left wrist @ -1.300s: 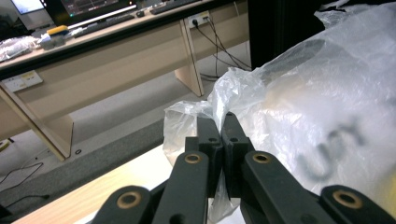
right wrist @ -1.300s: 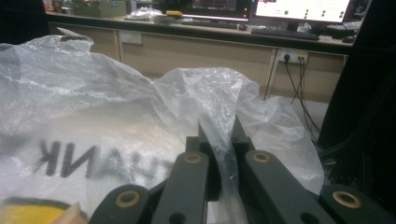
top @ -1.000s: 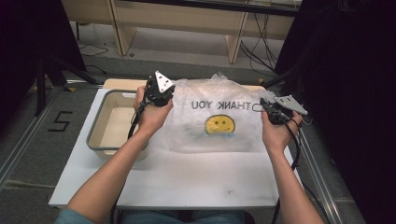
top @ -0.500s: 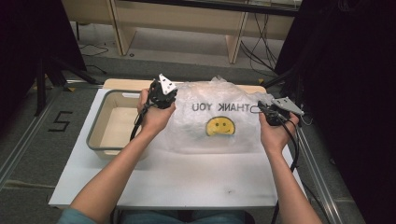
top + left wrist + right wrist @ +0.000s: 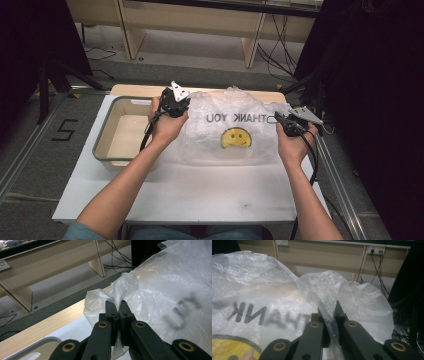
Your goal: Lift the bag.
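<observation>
A clear plastic bag (image 5: 230,131) printed THANK YOU with a yellow smiley lies spread on the white table (image 5: 200,190). My left gripper (image 5: 186,104) is shut on the bag's left handle; in the left gripper view the jaws pinch crumpled film (image 5: 125,287) at their tips (image 5: 119,307). On the other side, my right gripper (image 5: 272,119) is shut on the right handle, with a fold of the bag (image 5: 329,290) running down between its jaws (image 5: 329,310). The bag is held taut between the two grippers.
A shallow grey-rimmed tray (image 5: 102,137) sits at the table's left, under my left forearm. A wooden strip (image 5: 135,90) edges the table's far side. Beyond it are floor, wooden furniture legs and cables. Dark equipment stands at the right.
Both grippers have held their grip on the bag handles. The hands shifted only slightly, and the bag lies a little flatter and more stretched.
</observation>
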### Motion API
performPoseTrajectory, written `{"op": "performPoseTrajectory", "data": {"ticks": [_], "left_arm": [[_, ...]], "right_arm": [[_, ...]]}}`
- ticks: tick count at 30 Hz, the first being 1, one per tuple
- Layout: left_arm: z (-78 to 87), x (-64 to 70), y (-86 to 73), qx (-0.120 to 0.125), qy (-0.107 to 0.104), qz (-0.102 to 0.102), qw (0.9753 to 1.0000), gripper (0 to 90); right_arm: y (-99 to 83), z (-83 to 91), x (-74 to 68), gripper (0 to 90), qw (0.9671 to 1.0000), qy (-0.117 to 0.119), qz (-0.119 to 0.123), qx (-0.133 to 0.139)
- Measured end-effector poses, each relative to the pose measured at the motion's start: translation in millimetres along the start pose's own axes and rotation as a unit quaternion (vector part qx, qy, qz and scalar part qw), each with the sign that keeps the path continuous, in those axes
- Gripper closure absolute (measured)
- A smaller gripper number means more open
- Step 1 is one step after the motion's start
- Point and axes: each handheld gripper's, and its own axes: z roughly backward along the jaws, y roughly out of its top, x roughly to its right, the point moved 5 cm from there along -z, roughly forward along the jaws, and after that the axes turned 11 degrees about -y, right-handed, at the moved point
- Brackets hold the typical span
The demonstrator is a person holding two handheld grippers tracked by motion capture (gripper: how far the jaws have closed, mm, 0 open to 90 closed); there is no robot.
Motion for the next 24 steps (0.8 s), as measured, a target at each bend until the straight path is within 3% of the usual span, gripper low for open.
{"op": "performPoseTrajectory", "data": {"ticks": [18, 24], "left_arm": [[-1.5, -0.7, -2.6, -0.002, -0.002, 0.009, 1.0, 83.4], [1.1, 0.9, 0.0, 0.009, 0.0, 0.016, 0.9998, 69.3]], "right_arm": [[-0.2, 1.3, 2.6, 87.5, 1.0, 0.0, -0.002, -0.001], [1.0, 3.4, 3.4, 81.8, 1.0, -0.001, -0.004, 0.003]]}}
